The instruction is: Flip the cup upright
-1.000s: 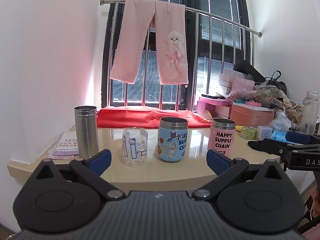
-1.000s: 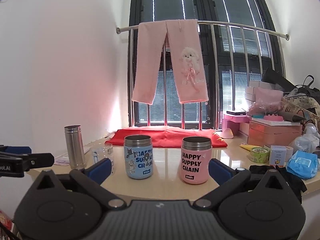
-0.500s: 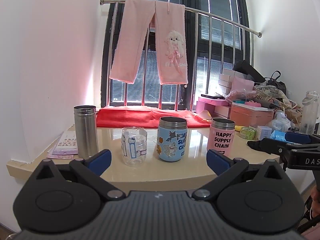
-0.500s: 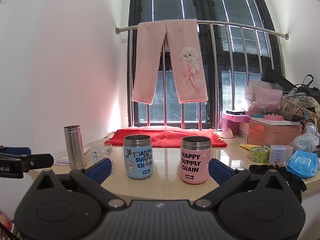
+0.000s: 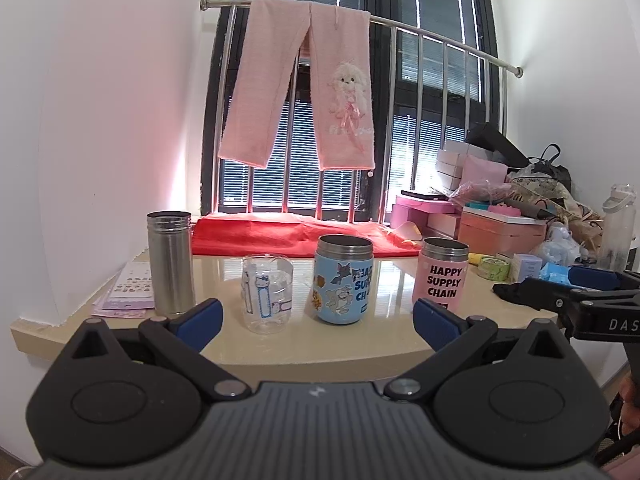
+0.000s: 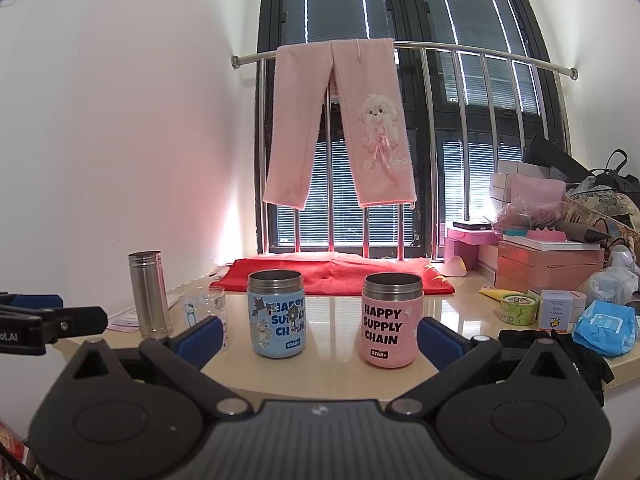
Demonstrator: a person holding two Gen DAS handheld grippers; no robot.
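Four cups stand in a row on the beige counter [image 5: 280, 348]: a steel tumbler [image 5: 170, 263], a clear glass cup with cartoon stickers [image 5: 267, 293], a blue cartoon cup [image 5: 343, 279] and a pink "HAPPY SUPPLY CHAIN" cup [image 5: 443, 276]. The blue cup [image 6: 276, 314] and pink cup [image 6: 392, 319] stand with their steel rims up. My left gripper [image 5: 318, 318] is open and empty, short of the counter's front edge. My right gripper [image 6: 320, 336] is open and empty, facing the blue and pink cups.
A red cloth [image 5: 296, 236] lies at the back under a railing with pink trousers [image 5: 308, 92]. Boxes, bags and packets [image 6: 548, 264] crowd the right side. A tape roll [image 6: 519, 308] and a blue packet [image 6: 604, 326] lie at the right. Sticker sheets [image 5: 130, 290] lie by the tumbler.
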